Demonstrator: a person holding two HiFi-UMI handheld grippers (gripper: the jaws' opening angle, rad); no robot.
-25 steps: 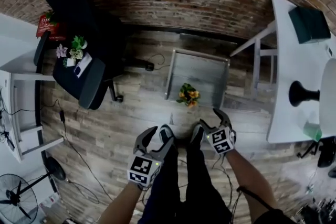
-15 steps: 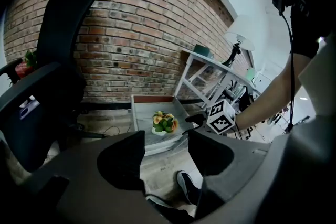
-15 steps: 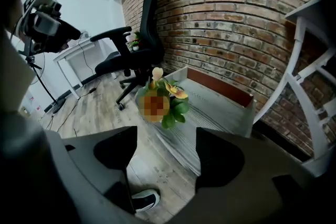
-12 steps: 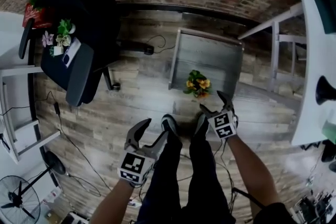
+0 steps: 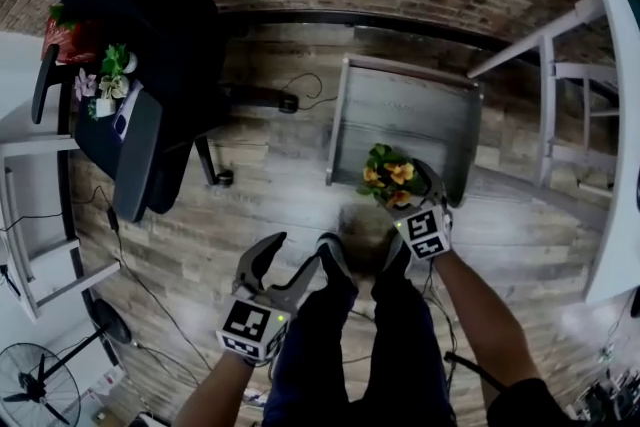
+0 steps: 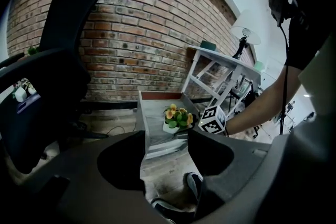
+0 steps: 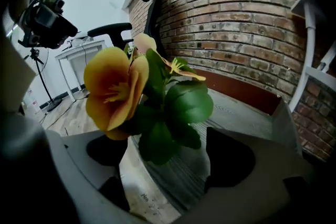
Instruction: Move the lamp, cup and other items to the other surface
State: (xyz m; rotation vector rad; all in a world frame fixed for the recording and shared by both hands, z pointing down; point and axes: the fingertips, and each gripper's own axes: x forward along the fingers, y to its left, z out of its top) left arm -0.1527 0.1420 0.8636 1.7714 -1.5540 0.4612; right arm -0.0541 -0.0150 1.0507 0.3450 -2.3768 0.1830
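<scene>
Right gripper view shows the flower pot (image 7: 157, 170) standing between the jaws of the right gripper (image 5: 412, 195), on the ribbed top of the low grey platform (image 5: 400, 110). The jaws have just been opening and stand at full spread. The pads flank the pot wall on either side but do not appear to press on it. Head view places the pot at the near right edge of the platform. The left gripper (image 5: 298, 250) hangs nearer and to the left, well apart from the pot, with its jaws parted and nothing between them.

Handling, as judged: the pot is small and probably light, with a stiff, smooth wall that could slip under a weak grip. The orange blooms (image 7: 113, 86) and leaves (image 7: 184, 105) are soft and spread wider than the pot, so the load is likely somewhat top-heavy. Take hold on the pot body below the foliage, with the pads square to opposite walls. Do not clamp stems or petals. Keep the pot upright during transfer.
</scene>
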